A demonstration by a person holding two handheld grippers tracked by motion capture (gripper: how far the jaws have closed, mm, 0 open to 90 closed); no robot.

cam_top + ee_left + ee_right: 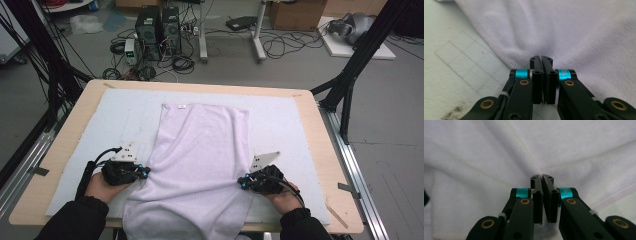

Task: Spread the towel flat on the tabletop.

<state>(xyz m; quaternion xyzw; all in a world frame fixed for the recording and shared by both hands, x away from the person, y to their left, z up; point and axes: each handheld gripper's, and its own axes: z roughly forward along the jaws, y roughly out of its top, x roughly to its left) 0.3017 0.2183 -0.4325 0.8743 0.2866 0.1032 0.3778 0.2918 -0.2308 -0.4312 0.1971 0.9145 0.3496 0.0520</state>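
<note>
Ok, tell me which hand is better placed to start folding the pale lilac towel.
Probably neither: left gripper and right gripper are each shut on a side edge of the pale lilac terry towel, level with each other.

The high view looks forward and down from above the person's side, taking in the whole surface (310,130) and the floor beyond. Each gripper view rides low on its claw, looking along the jaws from very close at the towel (200,150). All three share the towel: the left claw (145,172) at its left edge, the right claw (243,182) at its right.
</note>
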